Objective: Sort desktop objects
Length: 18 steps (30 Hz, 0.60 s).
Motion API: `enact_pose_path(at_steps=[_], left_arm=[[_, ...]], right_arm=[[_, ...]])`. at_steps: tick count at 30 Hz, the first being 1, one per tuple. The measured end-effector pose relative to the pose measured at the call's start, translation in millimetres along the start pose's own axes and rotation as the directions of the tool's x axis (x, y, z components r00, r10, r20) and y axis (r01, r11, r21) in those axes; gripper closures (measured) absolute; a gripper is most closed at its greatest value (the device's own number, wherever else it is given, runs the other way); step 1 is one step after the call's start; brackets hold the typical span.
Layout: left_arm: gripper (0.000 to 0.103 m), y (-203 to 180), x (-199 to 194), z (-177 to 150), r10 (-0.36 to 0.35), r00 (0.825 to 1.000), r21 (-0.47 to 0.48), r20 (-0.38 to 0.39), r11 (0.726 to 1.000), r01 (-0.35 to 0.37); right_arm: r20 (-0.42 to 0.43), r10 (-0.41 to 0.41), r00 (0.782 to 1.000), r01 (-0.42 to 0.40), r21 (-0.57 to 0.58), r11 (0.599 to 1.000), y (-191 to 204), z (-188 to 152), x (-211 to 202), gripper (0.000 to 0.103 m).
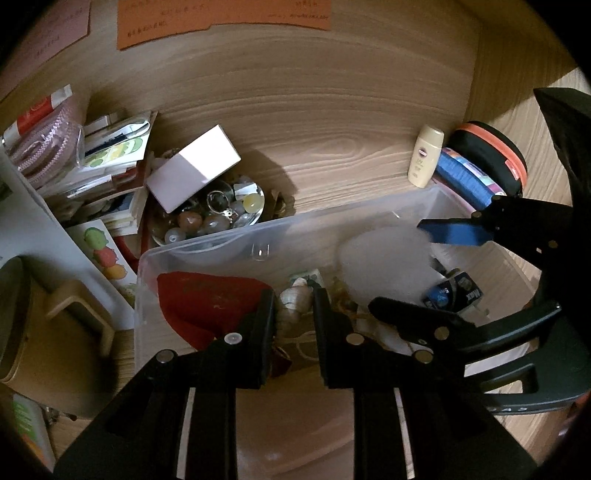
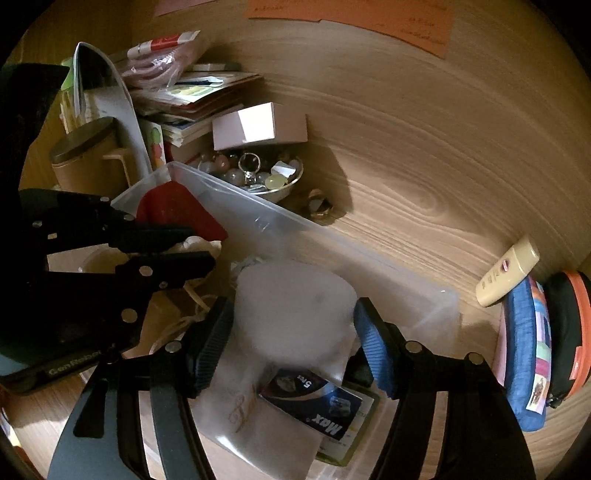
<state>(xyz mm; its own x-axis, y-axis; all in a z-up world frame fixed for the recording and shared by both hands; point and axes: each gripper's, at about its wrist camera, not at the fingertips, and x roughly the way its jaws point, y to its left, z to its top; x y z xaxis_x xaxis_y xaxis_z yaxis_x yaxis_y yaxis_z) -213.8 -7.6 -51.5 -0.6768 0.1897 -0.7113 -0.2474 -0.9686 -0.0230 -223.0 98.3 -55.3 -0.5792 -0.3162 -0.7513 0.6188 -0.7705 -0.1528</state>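
Right gripper [image 2: 291, 332], blue-padded, is gripping a frosted white cylindrical container [image 2: 295, 306] over the clear plastic storage bin [image 2: 332, 240]. Left gripper [image 1: 293, 314], jaws narrowly parted, is straddling a pale spiral seashell [image 1: 293, 304] inside that bin, beside a red cloth [image 1: 207, 299].

white round object [image 2: 295, 306] blurred, orange notes' [image 1: 221, 18] writing unreadable

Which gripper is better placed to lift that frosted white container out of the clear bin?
Right. The right gripper already has its blue pads on either side of the frosted white container in the clear bin. The left gripper sits around a small shell instead.
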Motion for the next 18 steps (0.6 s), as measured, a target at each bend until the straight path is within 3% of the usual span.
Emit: enact_pose_path(at_steps=[8,18], left_arm=[[0.077,4,-3,-3,-0.019,1.0,-0.009,0.006,1.0,0.019],[0.047,0,-10,-4,-0.019,0.999,-0.002,0.028,1.0,0.019]], right_arm=[[0.007,-0.034,0.999,0.034,0.011,0.999,-5,0,-5,0.021],[0.031,-0.038,0.999,0.037,0.025,0.999,-14,-6,-23,0.019]])
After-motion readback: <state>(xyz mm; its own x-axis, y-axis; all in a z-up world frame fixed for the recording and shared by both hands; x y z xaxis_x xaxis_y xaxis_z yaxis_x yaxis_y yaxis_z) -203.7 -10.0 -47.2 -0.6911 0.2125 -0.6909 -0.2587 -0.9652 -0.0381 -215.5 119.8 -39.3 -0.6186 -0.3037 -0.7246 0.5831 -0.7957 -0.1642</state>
